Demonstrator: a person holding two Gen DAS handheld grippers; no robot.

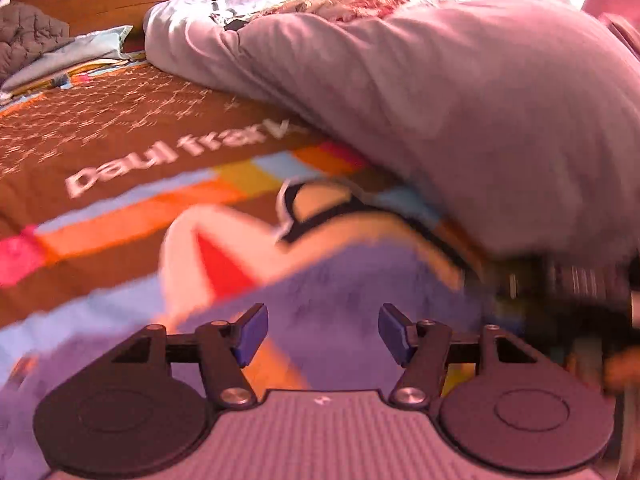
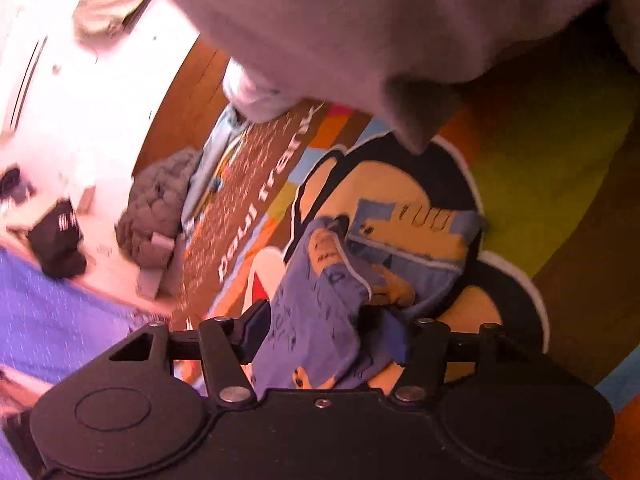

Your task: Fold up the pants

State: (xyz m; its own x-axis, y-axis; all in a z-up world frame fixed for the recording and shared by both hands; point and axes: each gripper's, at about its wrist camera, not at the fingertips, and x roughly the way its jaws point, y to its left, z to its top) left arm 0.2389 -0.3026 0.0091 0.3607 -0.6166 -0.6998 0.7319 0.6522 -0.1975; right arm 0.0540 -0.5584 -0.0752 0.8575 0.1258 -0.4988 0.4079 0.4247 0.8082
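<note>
Between the parted fingers of the right gripper [image 2: 322, 330] lies a bunched fold of the pants [image 2: 384, 256], purple-blue with tan cartoon prints, unpinched. The left gripper [image 1: 322, 334] gapes empty above blurred purple cloth. Beyond both spreads the patterned bedspread [image 1: 132, 120], then a pale quilt [image 1: 460, 92].

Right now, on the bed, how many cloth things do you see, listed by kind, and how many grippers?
Blue printed pants: 1
Patterned bedspread: 1
Large grey pillow: 1
Grey quilted bundle: 1
Grippers: 2, left gripper and right gripper, both with jaws apart
Total: 6
</note>
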